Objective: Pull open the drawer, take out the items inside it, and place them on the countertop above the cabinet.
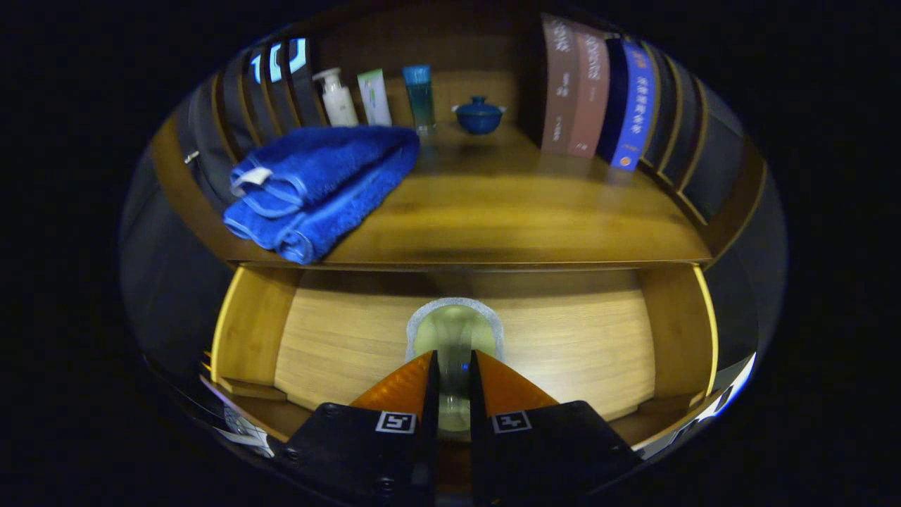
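Observation:
The wooden drawer [253,331] stands pulled open below the countertop [521,218]. Inside it, on the bare wooden bottom, is a clear glass cup [455,325] with a frosted grey rim. My gripper [454,358] reaches down into the drawer. Its two orange fingers [401,387] are nearly together, and the near wall of the cup is pinched in the narrow gap between them. A folded blue towel [320,190] lies on the countertop's left part, hanging slightly over the front edge.
At the back of the countertop stand a white pump bottle [336,98], a white tube [374,97], a teal bottle [419,95] and a blue lidded bowl [479,116]. Upright books [598,91] line the right side. Bare wood lies between towel and books.

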